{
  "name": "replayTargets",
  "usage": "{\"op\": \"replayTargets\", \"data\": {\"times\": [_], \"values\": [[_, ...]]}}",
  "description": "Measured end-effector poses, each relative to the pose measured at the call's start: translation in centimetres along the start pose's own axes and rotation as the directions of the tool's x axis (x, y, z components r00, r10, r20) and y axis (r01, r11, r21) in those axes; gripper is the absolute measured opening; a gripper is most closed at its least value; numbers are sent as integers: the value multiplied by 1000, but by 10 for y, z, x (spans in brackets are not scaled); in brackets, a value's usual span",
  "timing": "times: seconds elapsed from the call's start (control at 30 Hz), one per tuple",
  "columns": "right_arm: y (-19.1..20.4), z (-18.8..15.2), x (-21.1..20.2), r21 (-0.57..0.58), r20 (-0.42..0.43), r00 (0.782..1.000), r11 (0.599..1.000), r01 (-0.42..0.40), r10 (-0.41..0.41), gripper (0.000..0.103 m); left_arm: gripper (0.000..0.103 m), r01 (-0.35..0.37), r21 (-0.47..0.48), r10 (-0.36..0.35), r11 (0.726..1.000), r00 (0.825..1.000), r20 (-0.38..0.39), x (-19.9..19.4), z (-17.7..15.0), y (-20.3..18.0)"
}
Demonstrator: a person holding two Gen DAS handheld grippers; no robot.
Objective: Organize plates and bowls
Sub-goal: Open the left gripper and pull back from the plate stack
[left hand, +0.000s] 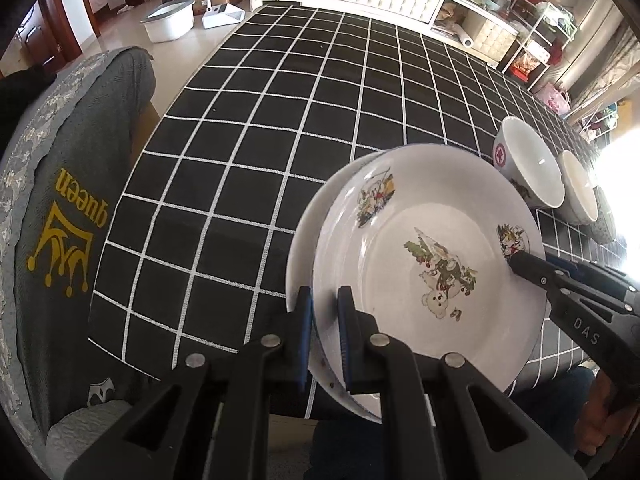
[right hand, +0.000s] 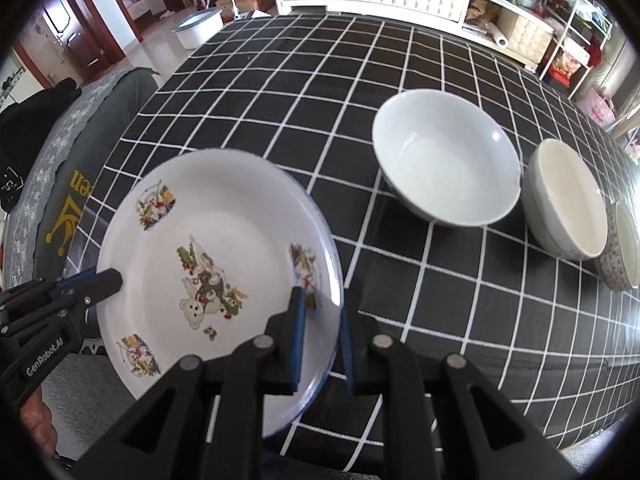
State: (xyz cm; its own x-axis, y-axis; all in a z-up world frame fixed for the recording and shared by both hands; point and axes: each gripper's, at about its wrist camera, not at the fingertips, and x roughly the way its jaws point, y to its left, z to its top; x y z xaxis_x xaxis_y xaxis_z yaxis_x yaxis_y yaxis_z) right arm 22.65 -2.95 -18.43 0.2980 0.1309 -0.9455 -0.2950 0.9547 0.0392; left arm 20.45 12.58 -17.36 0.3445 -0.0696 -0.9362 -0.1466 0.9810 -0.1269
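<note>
A white plate with cartoon prints [left hand: 432, 240] [right hand: 216, 248] is held at the near edge of the checked table [left hand: 280, 120]. My left gripper [left hand: 324, 296] is shut on its left rim, and its tip shows in the right wrist view [right hand: 108, 280]. My right gripper [right hand: 320, 304] is shut on the plate's right rim and reaches in from the right in the left wrist view [left hand: 520, 260]. A plain white plate [left hand: 304, 232] lies under the printed one, with only its left edge showing. I cannot tell whether the two plates touch.
Three bowls stand in a row to the right: a white bowl [right hand: 448, 168] [left hand: 528, 164], a cream bowl with a grey outside [right hand: 568, 200] [left hand: 576, 192], and a patterned bowl [right hand: 620, 248]. A chair with a grey cover [left hand: 72, 200] stands at the table's left.
</note>
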Motion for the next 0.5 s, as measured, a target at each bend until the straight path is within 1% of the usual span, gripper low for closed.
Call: {"op": "replayTargets", "data": {"times": [0.07, 0.13, 0.43, 0.5], "values": [[-2, -3, 7, 7, -20, 1000, 1000, -11, 11, 21, 10, -7, 2, 7, 1000, 1000, 3, 2, 1, -1], [-2, -5, 9, 8, -18, 1000, 1000, -21, 21, 21, 10, -22, 4, 22, 1000, 1000, 16, 0, 1, -2], [-2, -7, 8, 2, -4, 1000, 1000, -24, 24, 22, 11, -35, 6, 35, 999, 999, 19, -3, -1, -3], [-4, -10, 6, 3, 4, 1000, 1000, -30, 30, 26, 14, -23, -3, 23, 1000, 1000, 17, -7, -3, -1]]}}
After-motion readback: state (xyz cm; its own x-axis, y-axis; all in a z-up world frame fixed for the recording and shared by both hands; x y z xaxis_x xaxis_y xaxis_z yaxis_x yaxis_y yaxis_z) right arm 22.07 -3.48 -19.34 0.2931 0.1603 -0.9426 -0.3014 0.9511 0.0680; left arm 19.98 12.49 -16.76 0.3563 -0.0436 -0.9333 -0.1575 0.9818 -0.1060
